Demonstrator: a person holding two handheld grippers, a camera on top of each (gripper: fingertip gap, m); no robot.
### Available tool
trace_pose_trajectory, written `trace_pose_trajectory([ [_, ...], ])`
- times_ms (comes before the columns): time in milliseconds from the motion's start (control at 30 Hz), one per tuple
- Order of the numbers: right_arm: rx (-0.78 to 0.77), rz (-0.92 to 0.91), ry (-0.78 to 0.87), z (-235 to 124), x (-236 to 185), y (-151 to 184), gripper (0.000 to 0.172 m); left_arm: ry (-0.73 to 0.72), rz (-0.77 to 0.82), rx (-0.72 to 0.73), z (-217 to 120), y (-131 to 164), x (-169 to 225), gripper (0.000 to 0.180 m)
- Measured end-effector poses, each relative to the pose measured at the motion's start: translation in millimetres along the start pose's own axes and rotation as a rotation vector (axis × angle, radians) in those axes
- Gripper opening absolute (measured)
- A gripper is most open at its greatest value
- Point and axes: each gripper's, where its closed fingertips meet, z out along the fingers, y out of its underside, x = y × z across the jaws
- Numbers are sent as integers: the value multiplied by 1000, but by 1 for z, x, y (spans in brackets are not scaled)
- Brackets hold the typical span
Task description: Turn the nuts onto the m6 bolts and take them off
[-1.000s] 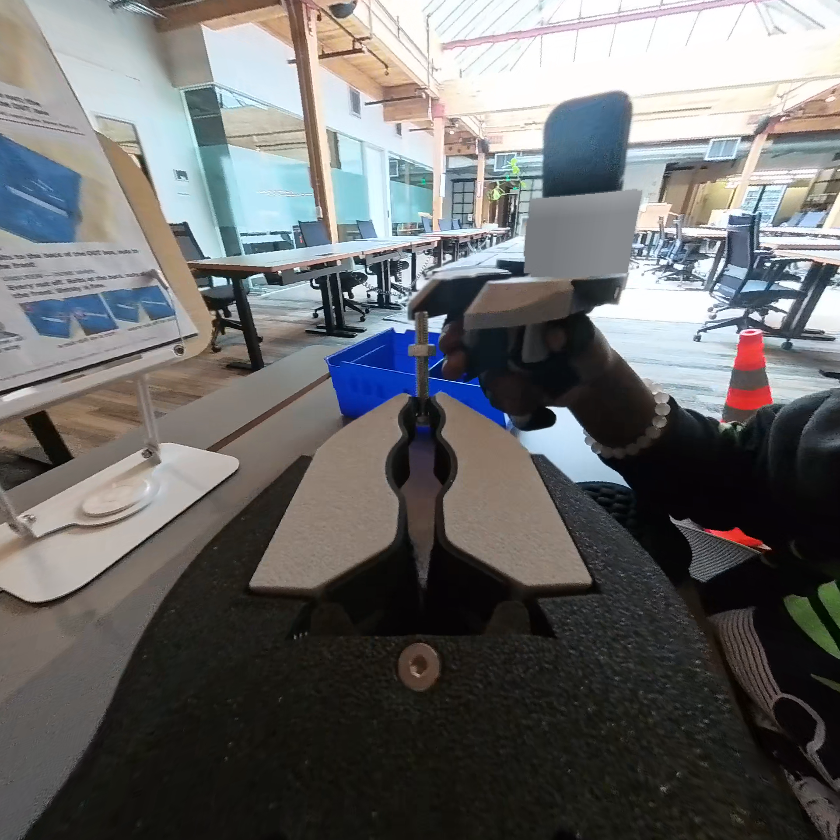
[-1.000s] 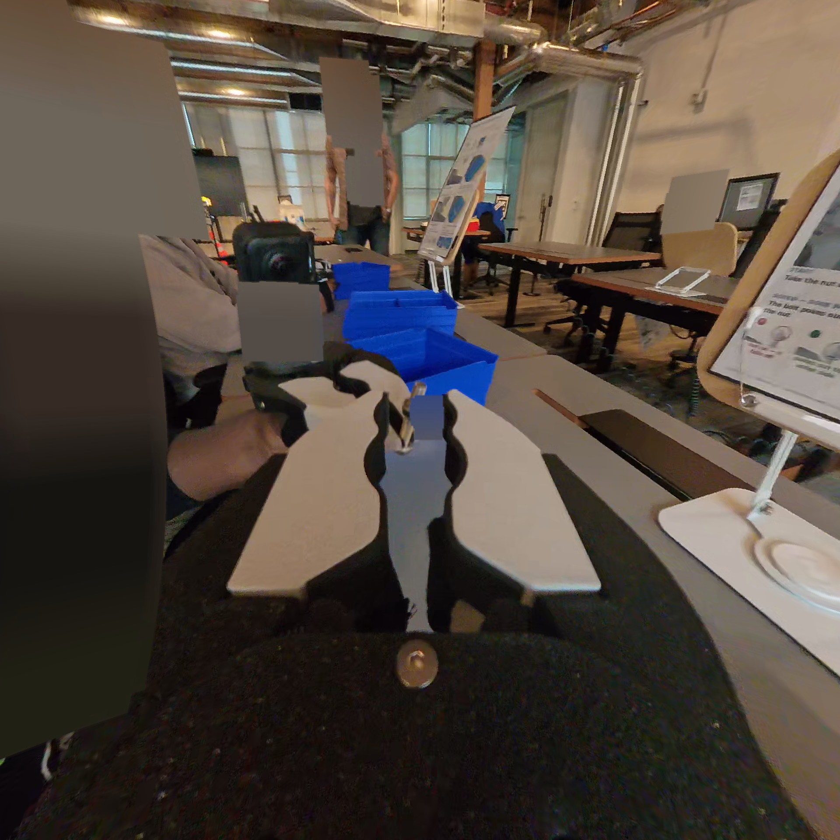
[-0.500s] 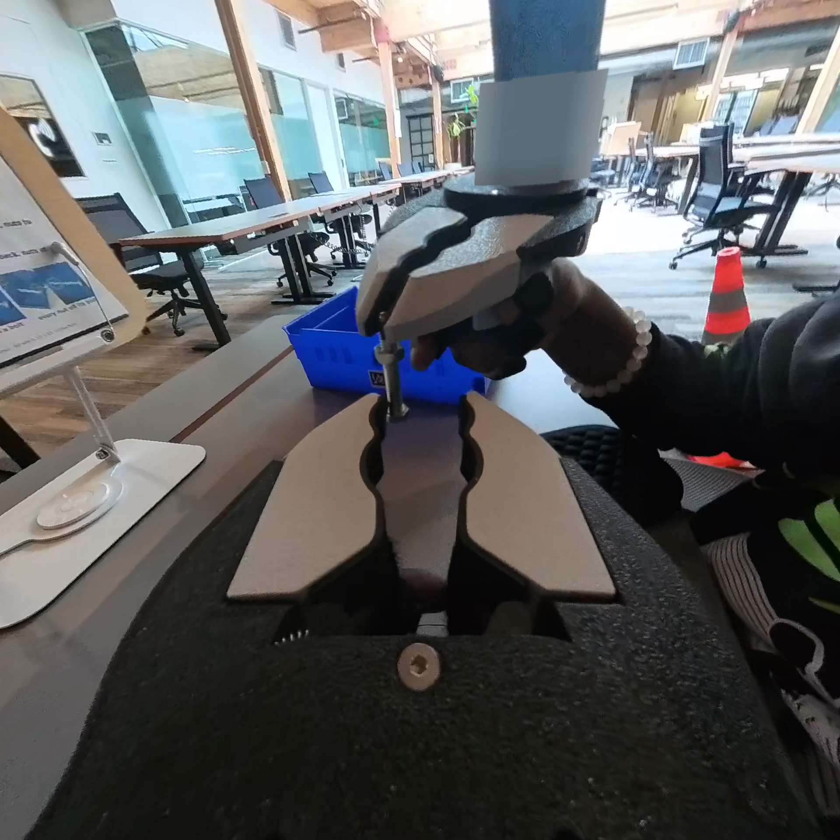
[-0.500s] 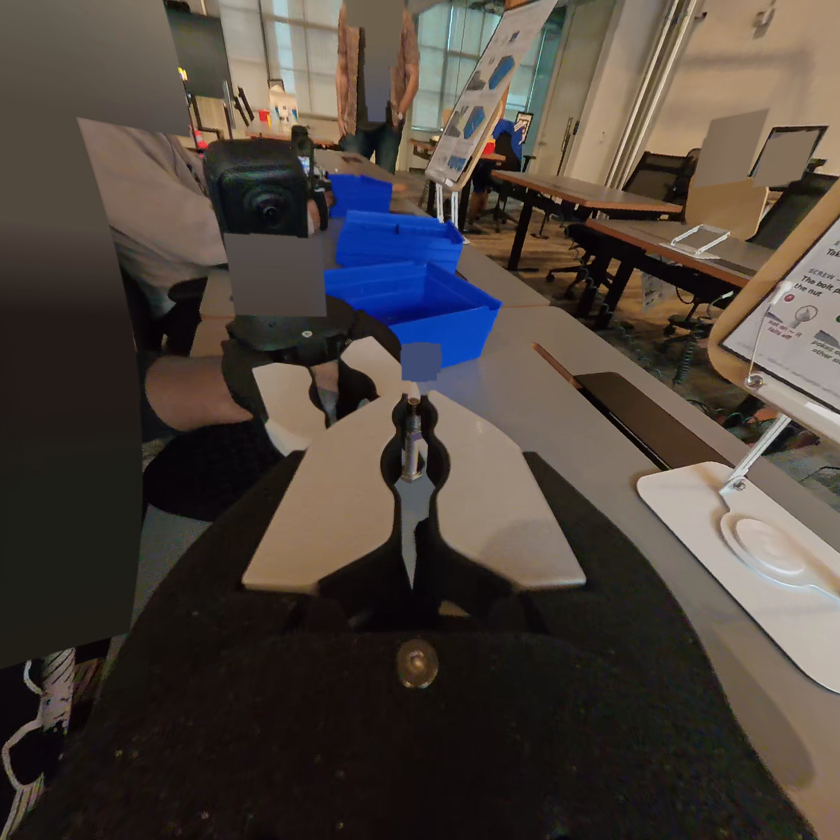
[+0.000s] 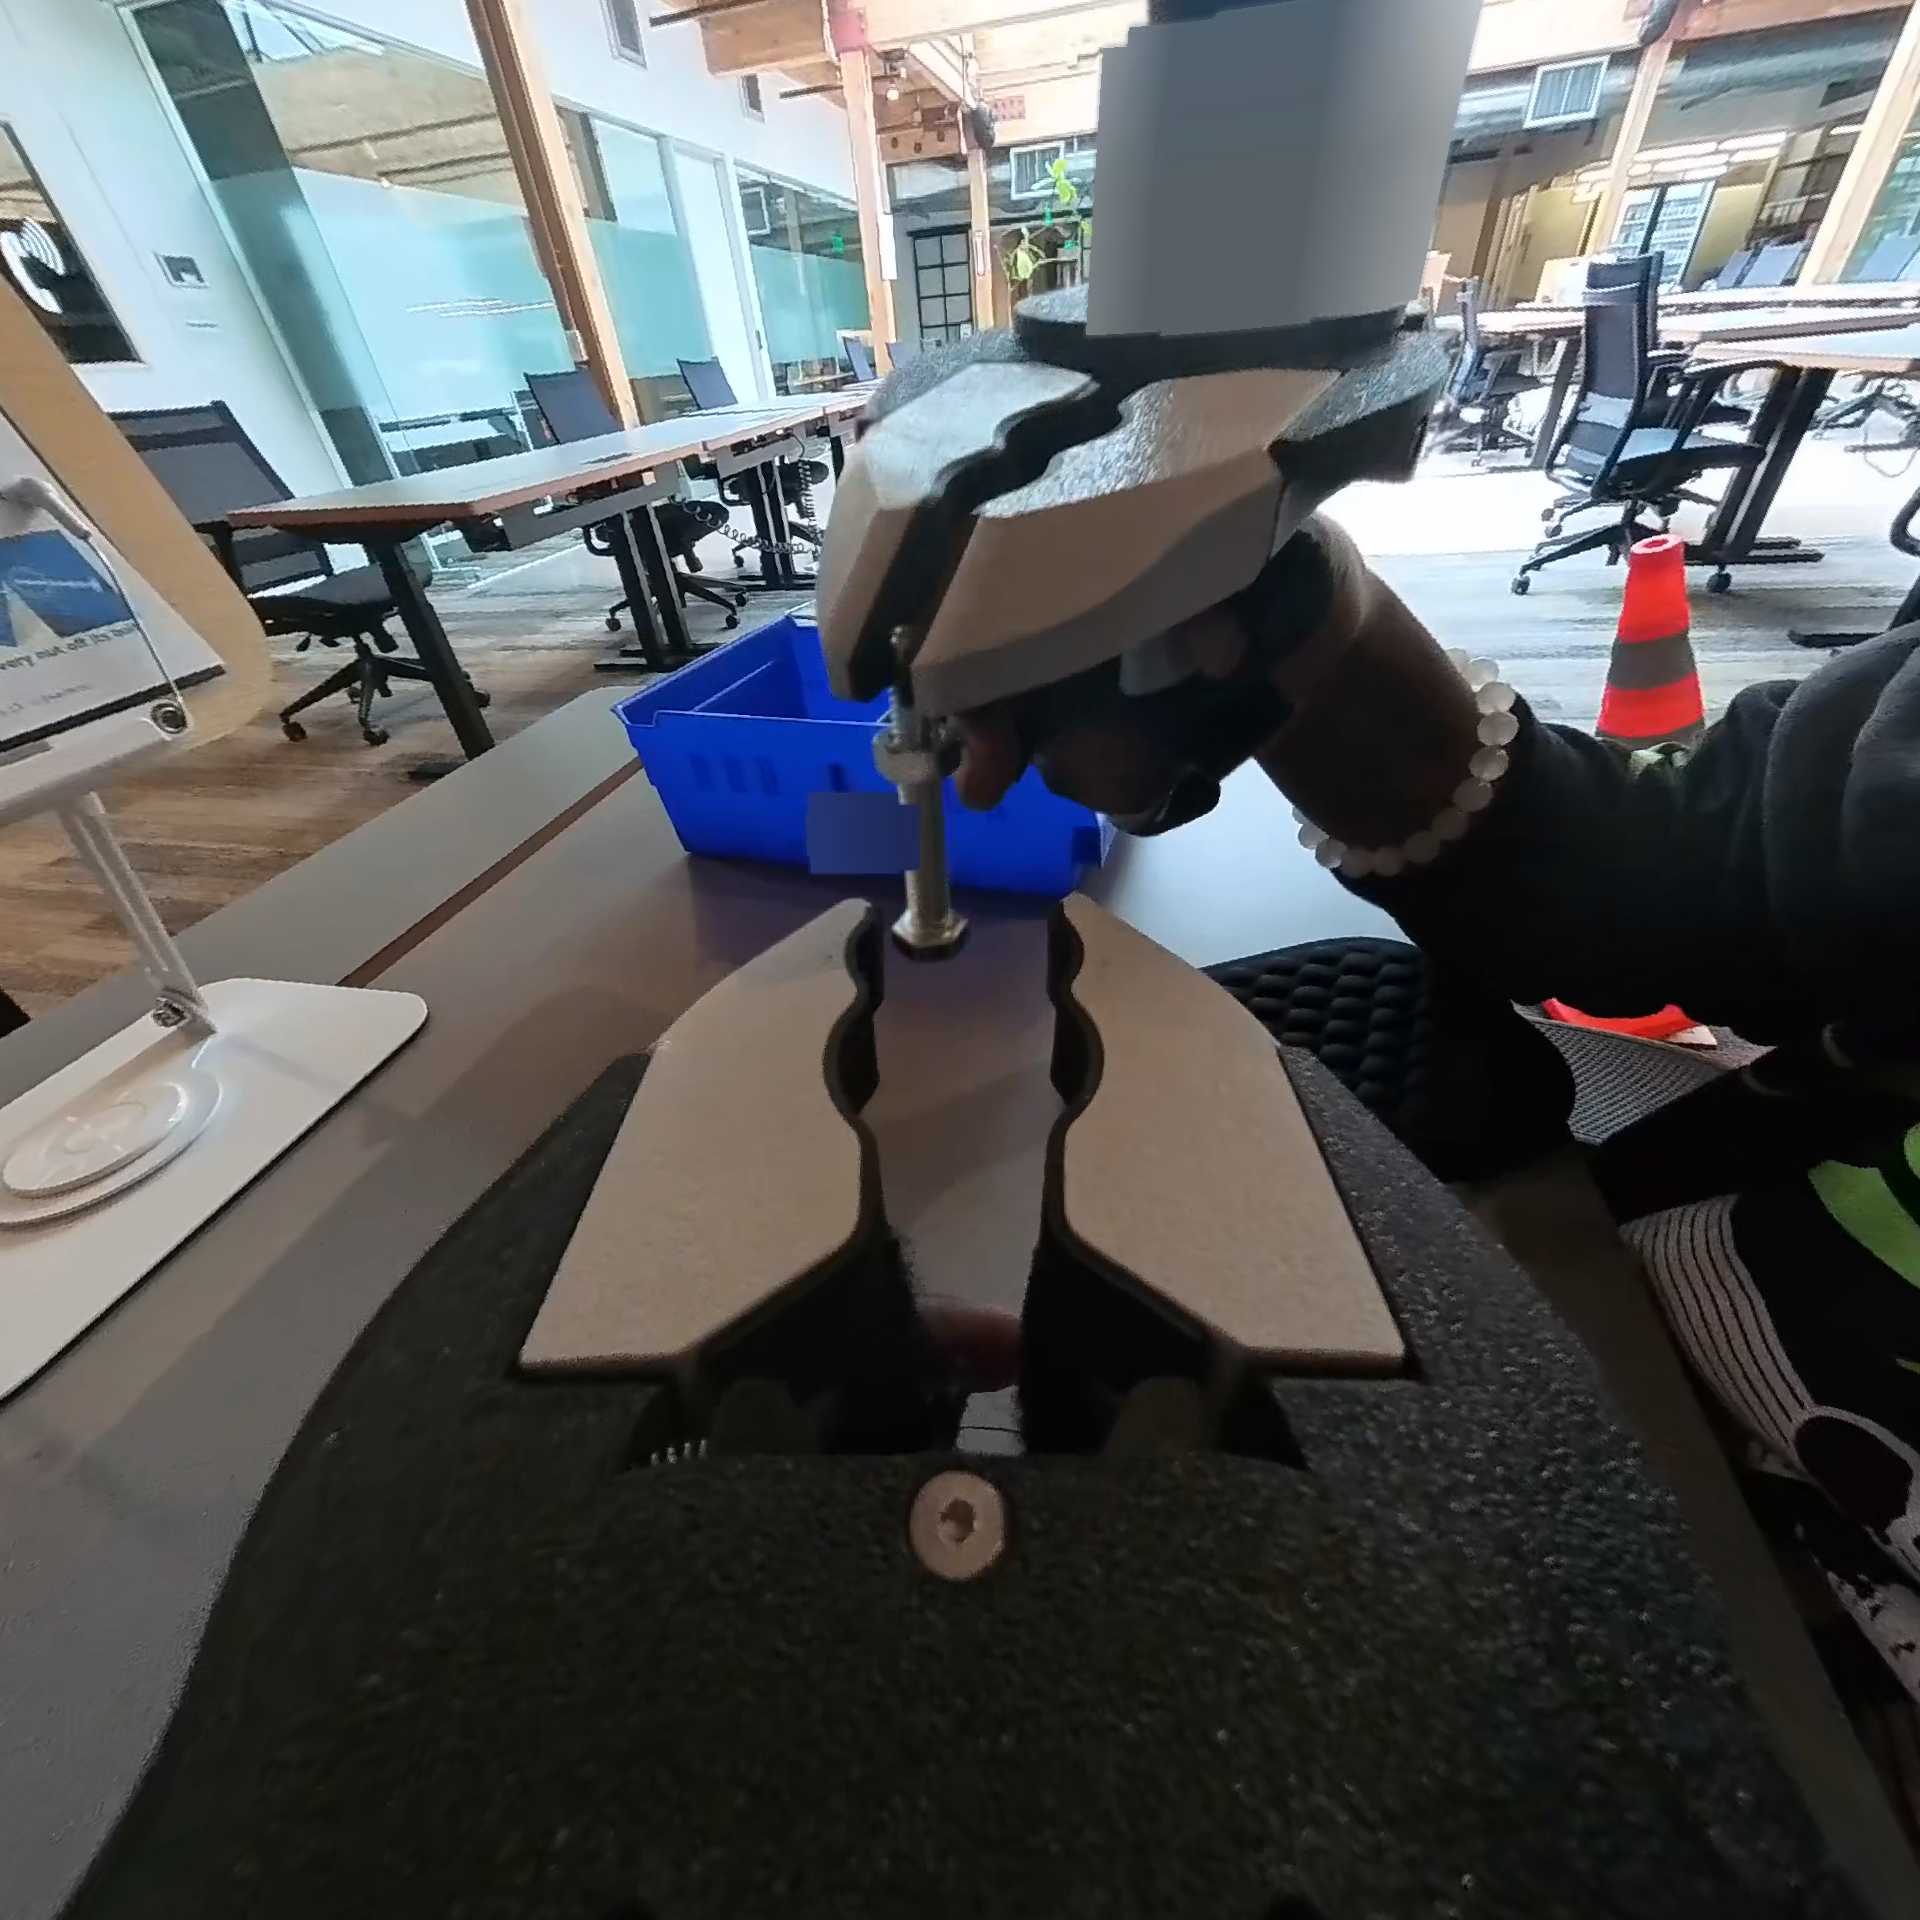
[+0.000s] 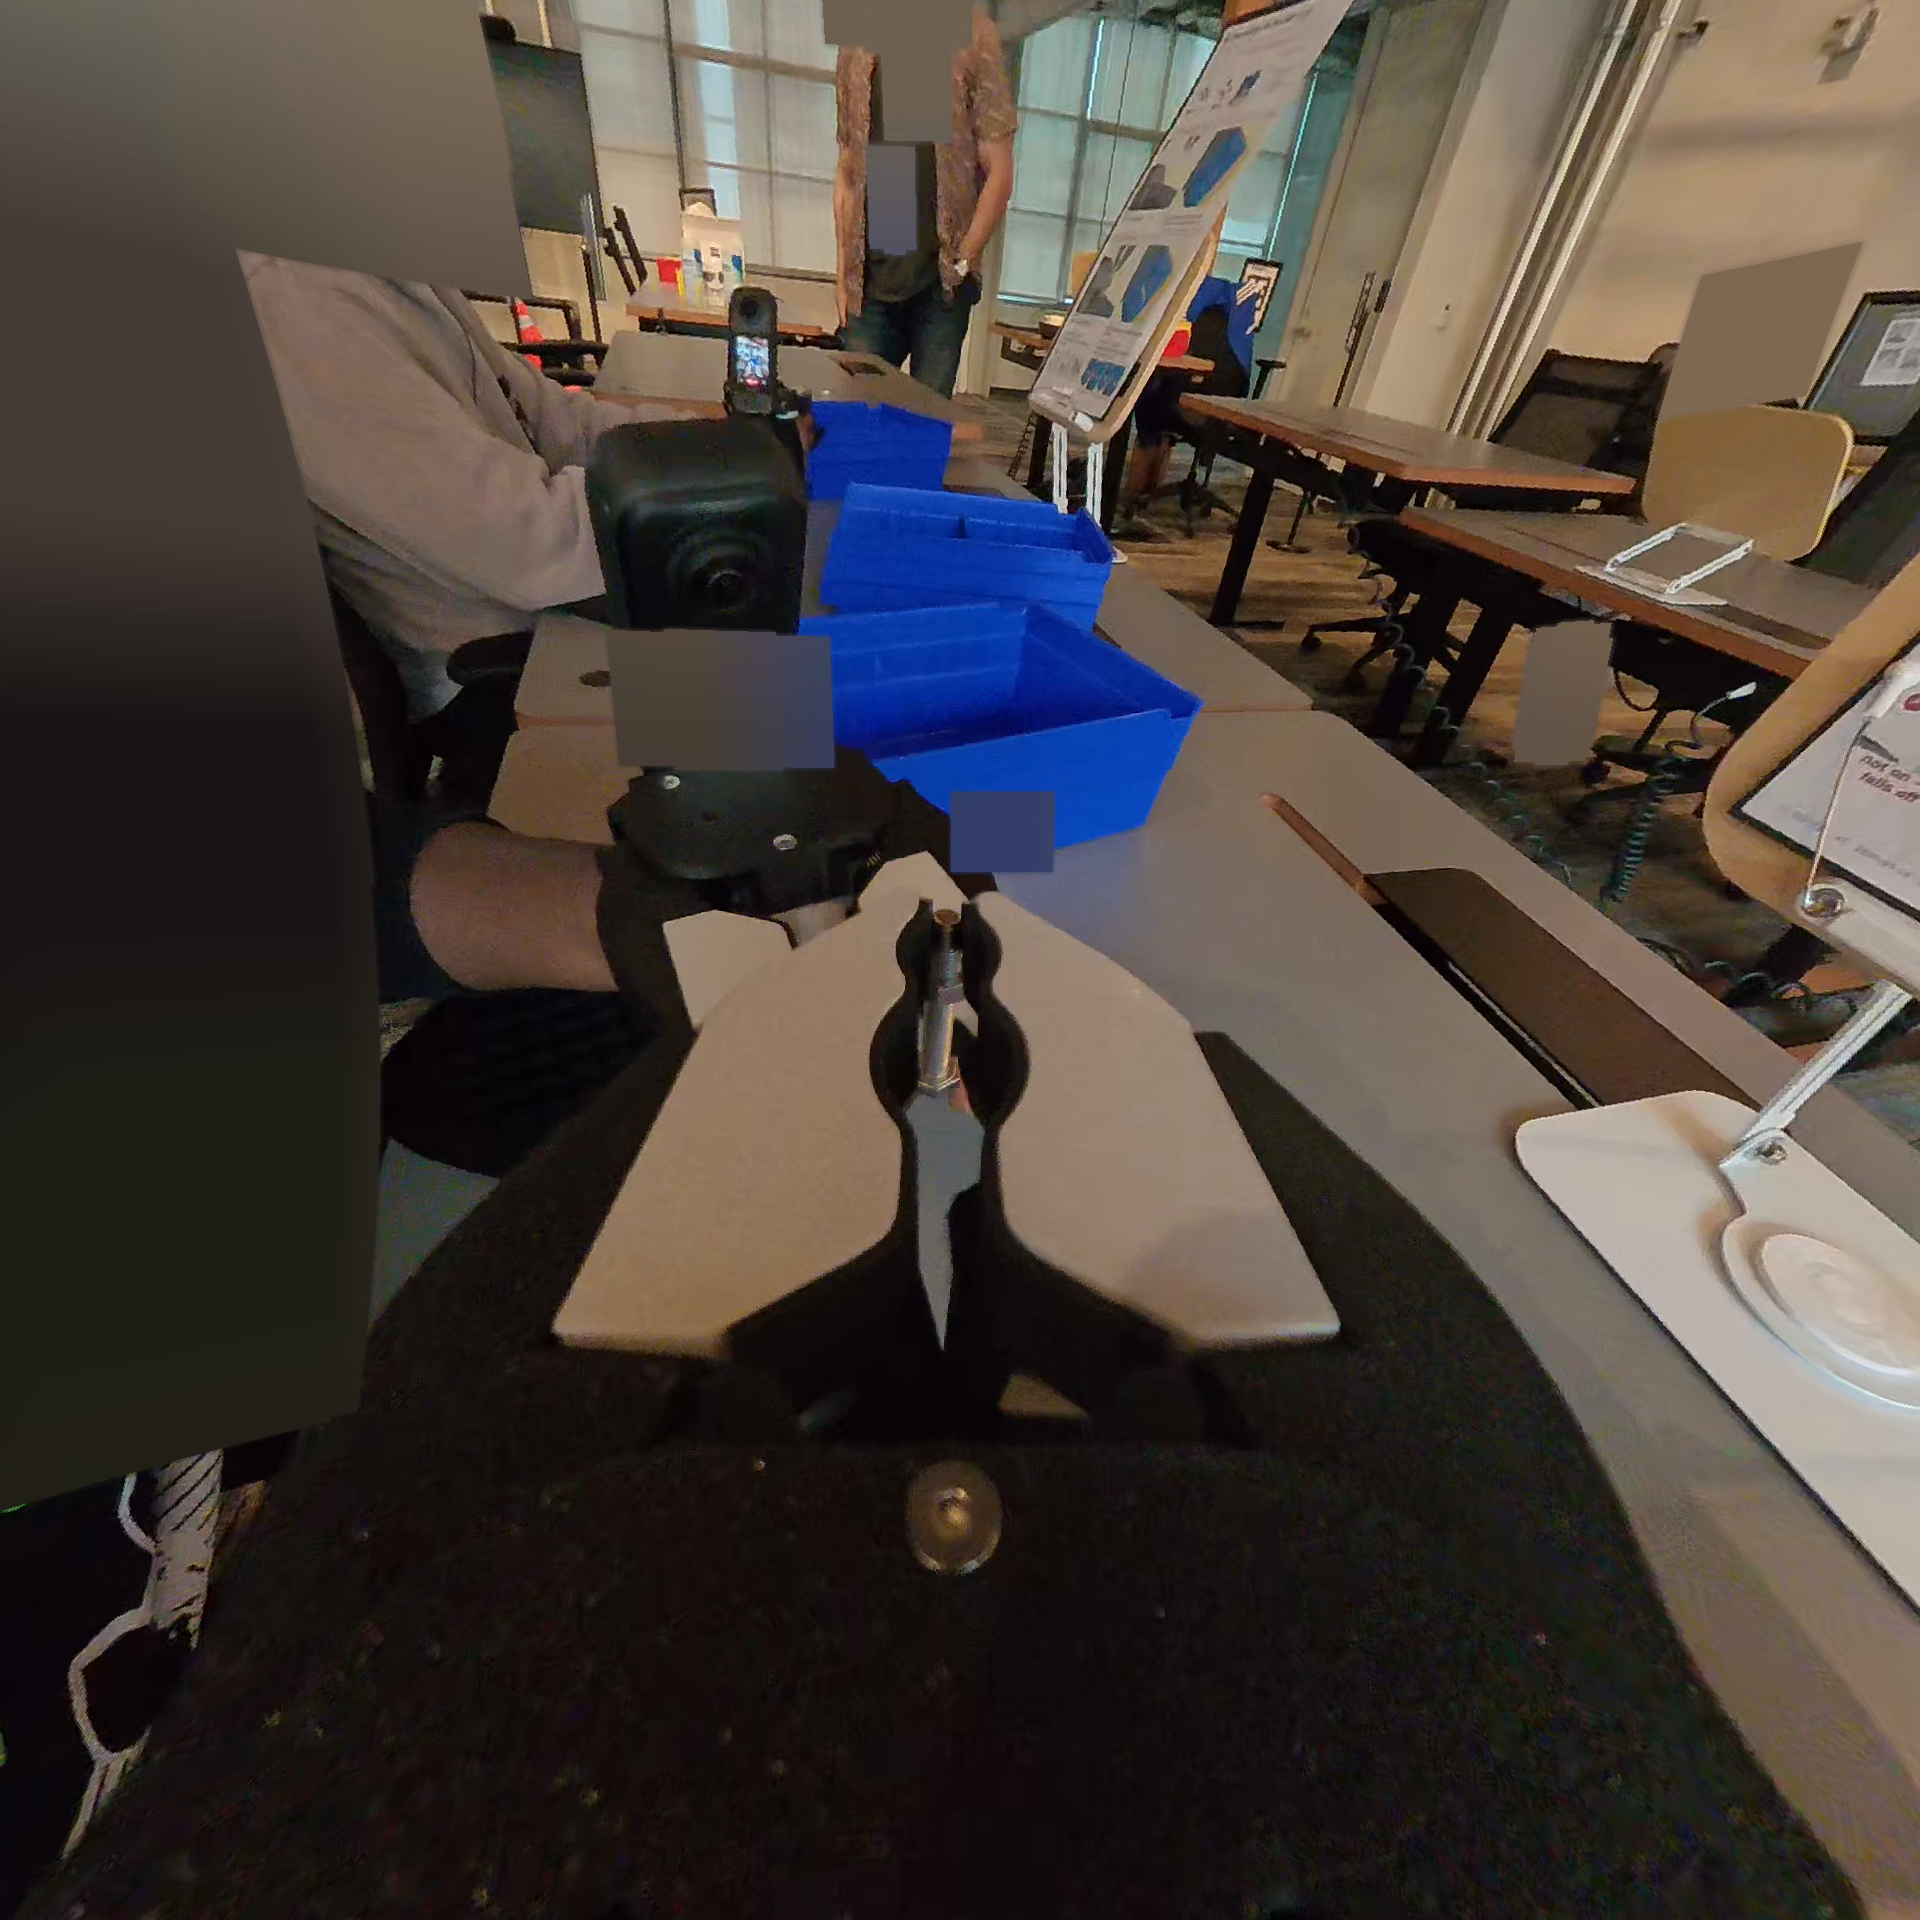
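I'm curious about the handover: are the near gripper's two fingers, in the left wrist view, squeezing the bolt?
No: the left gripper's fingers stand apart, and the bolt hangs from the right gripper above.

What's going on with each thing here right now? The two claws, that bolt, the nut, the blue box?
Left claw: open, holding nothing.
Right claw: shut on the bolt's threaded end.
Bolt: hanging head down from the right claw.
Nut: threaded on the bolt, below the right claw's tips.
Blue bin: on the table, open-topped.

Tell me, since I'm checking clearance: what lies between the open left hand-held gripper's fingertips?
The bolt's hex head, hanging between them, touching neither; left wrist view shows this.
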Motion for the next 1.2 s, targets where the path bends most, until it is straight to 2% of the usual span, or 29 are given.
trace_pose_trajectory([
  [167, -3, 11, -9, 0, 0, 1, 4, 22, -12, 10, 1, 1, 2, 20],
  [367, 5, 23, -25, 2, -4, 1, 4, 19, -8, -2, 4, 5, 1, 19],
  [500, -2, 29, -33, 4, -5, 4, 4, 16, 0, -1, 4, 6, 1, 9],
  [733, -8, 40, -32, 4, -5, 7, 4, 13, 2, -1, 4, 7, 1, 13],
  [1100, 1, 43, -44, 4, -6, 9, 5, 22, 4, 42, 3, 5, 1, 3],
  [1200, 15, 58, -62, 3, -8, 13, 37, 24, 6, 56, 3, 9, 1, 3],
])
